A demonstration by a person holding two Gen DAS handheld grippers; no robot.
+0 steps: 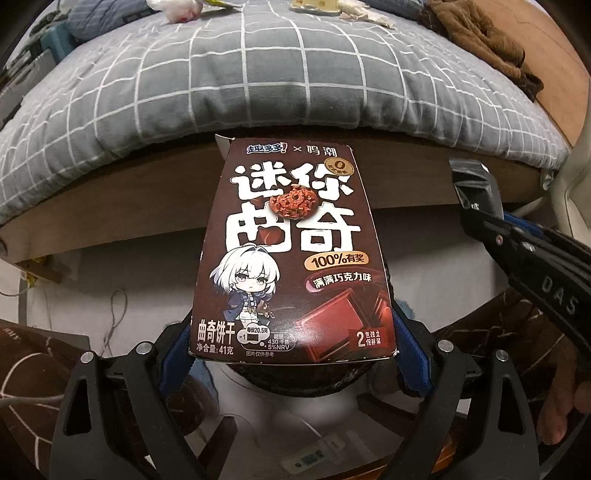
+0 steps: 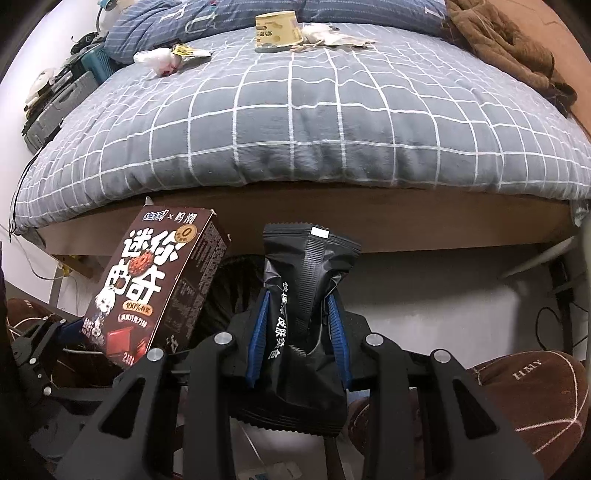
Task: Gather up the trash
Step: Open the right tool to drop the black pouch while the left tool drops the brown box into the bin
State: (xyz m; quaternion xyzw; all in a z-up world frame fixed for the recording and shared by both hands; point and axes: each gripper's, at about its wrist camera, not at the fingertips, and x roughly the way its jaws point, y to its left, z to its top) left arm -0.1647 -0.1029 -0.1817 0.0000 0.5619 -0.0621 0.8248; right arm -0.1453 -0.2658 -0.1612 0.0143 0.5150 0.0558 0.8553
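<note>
Since both pieces of trash seem bound for the dark bin [image 1: 295, 384] below, we keep the left tool [image 1: 295, 332] clamped on the cookie box [image 1: 291, 251] and the right tool [image 2: 299, 339] pinching the black wrapper [image 2: 306, 280] over the floor by the bed [image 2: 332, 129].

cookie box [image 1: 291, 258] reads "100%", "41"; slipper [image 2: 532, 398] reads "hmy".

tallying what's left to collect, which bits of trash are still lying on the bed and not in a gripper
The pale yellow cup, the white crumpled bag and the crumpled paper lie on the bed; the cookie box and black pouch are gripped.
</note>
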